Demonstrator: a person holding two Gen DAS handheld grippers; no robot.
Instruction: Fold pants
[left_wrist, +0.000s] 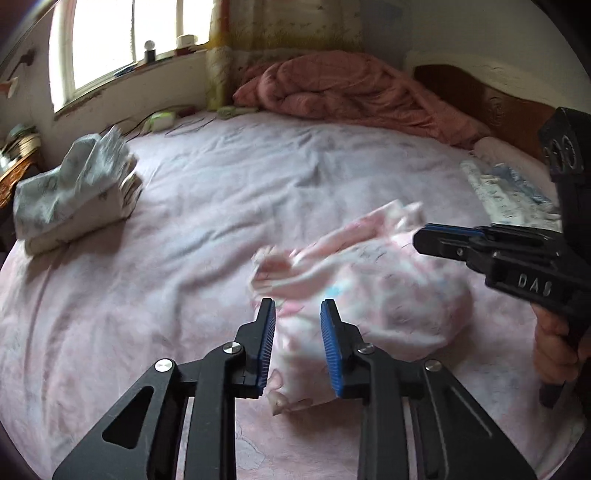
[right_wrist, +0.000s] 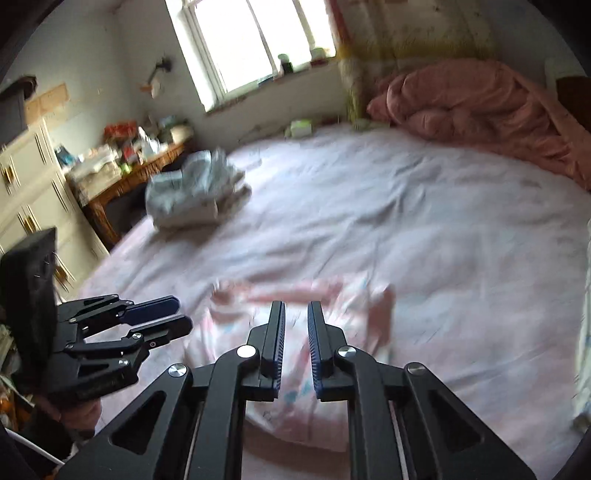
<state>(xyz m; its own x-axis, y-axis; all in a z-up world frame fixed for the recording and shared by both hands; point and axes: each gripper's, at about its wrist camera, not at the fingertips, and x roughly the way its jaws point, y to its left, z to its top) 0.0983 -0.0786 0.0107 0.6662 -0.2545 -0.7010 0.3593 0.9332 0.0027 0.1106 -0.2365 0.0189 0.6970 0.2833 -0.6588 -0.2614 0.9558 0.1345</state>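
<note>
The pale pink printed cotton pants (left_wrist: 354, 295) lie crumpled in a heap on the pink-sheeted bed (left_wrist: 147, 288), so folding seems barely begun. The left gripper (left_wrist: 297, 347) and right gripper (right_wrist: 296, 343) hover above, both with fingers apart and empty. Next, the garment likely needs spreading flat.
</note>
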